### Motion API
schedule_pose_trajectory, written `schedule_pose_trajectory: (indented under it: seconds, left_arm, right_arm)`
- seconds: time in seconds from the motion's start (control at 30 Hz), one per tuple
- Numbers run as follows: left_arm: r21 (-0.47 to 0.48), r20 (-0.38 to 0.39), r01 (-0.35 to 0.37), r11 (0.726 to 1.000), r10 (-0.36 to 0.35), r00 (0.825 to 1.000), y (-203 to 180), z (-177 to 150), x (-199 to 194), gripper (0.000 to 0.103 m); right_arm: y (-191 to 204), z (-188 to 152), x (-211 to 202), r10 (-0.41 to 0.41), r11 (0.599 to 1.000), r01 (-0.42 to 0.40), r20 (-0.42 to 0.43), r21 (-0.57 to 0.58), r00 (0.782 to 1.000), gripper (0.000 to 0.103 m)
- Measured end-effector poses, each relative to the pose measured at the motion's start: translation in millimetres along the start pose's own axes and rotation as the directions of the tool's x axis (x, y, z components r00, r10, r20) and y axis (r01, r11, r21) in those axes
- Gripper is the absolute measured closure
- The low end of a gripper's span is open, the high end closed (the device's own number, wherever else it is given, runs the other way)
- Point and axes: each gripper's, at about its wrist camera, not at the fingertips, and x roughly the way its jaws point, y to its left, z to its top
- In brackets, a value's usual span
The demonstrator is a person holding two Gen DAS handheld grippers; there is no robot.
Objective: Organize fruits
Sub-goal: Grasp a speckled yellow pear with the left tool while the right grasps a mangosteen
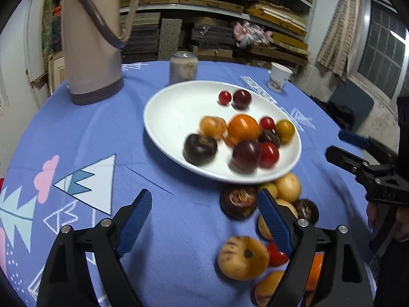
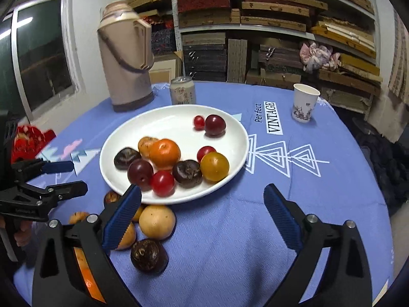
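Observation:
A white plate (image 1: 168, 117) (image 2: 127, 140) on the blue tablecloth holds several fruits: an orange (image 1: 242, 126) (image 2: 165, 153), dark plums, red cherry tomatoes, a yellow tomato (image 2: 214, 166) and dark water chestnuts. More fruits lie loose on the cloth in front of the plate: tan round ones (image 1: 242, 257) (image 2: 157, 221) and dark chestnuts (image 1: 239, 200) (image 2: 149, 255). My left gripper (image 1: 204, 215) is open and empty, just left of the loose pile. My right gripper (image 2: 202, 204) is open and empty, over the cloth right of the pile.
A tall beige thermos (image 1: 92, 38) (image 2: 127, 61), a drink can (image 1: 183, 67) (image 2: 182, 90) and a paper cup (image 1: 278, 76) (image 2: 304, 106) stand behind the plate. A red packet (image 2: 30, 140) lies at the table's left edge. Shelves of boards stand behind the table.

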Motion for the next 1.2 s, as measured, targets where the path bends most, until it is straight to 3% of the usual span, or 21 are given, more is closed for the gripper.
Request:
schedule_pose_trajectory:
  seconds: [0.2, 0.9, 1.0, 1.07, 1.2]
  left_arm:
    - [0.051, -0.037, 0.003, 0.999, -0.001, 0.999, -9.1, -6.6, 1.2, 0.015]
    - [0.112, -0.141, 0.015, 0.994, 0.001, 0.990, -16.1, -28.2, 13.4, 0.014]
    - [0.124, -0.147, 0.038, 0.992, -0.019, 0.989, -17.8, -30.6, 13.4, 0.023]
    - [0.133, -0.153, 0.058, 0.989, -0.037, 0.988, -20.2, -32.2, 13.5, 0.043]
    - [0.150, -0.177, 0.037, 0.988, -0.010, 0.984, -23.4, -35.7, 23.1, 0.056]
  right_arm:
    - [16.8, -6.8, 0.4, 0.006, 0.996, -0.008, -0.022, -0.087, 1.000, 0.009]
    - [18.3, -8.9, -5.0, 0.011, 0.995, -0.013, -0.013, -0.096, 1.000, 0.007]
    - [20.2, -10.4, -5.4, 0.011, 0.995, -0.013, -0.018, -0.104, 1.000, 0.007]
    - [22.0, -11.1, -4.2, 0.016, 0.993, -0.019, -0.027, -0.113, 1.000, 0.007]
    - [29.0, -13.6, -3.7, 0.018, 0.988, -0.025, -0.048, -0.151, 0.999, 0.007]
